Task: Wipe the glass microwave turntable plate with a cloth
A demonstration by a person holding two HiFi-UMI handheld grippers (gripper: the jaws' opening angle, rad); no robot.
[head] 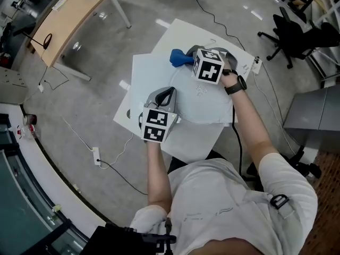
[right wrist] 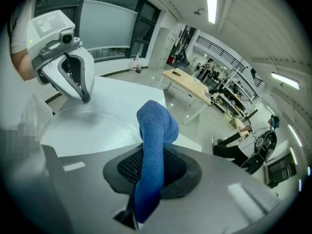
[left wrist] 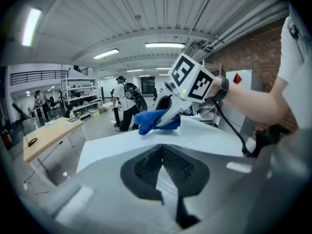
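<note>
In the head view, the clear round glass turntable plate (head: pixel 204 106) is lying in the middle of the white surface (head: pixel 151 70). The left claw (head: pixel 169 93) is sitting at the plate's 9 o'clock rim, probably steadying it so that it is not sliding under the wipe. The right claw (head: pixel 190 56) is holding a blue terry cloth (head: pixel 179 58) just past the 11 o'clock edge.

The left gripper view is showing the left claw's jaws drawn nearly together with a pale sliver between them, seemingly pinching the plate's rim. The cloth (left wrist: pixel 153 121) is hanging ahead at 12 o'clock.

The right gripper view is showing the right claw clamping the cloth (right wrist: pixel 155 130), with the free end sticking forward to serve as the wiping pad. The plate (right wrist: pixel 92 130) is lying to its 9 o'clock. Whether the cloth is touching the glass I cannot tell.
</note>
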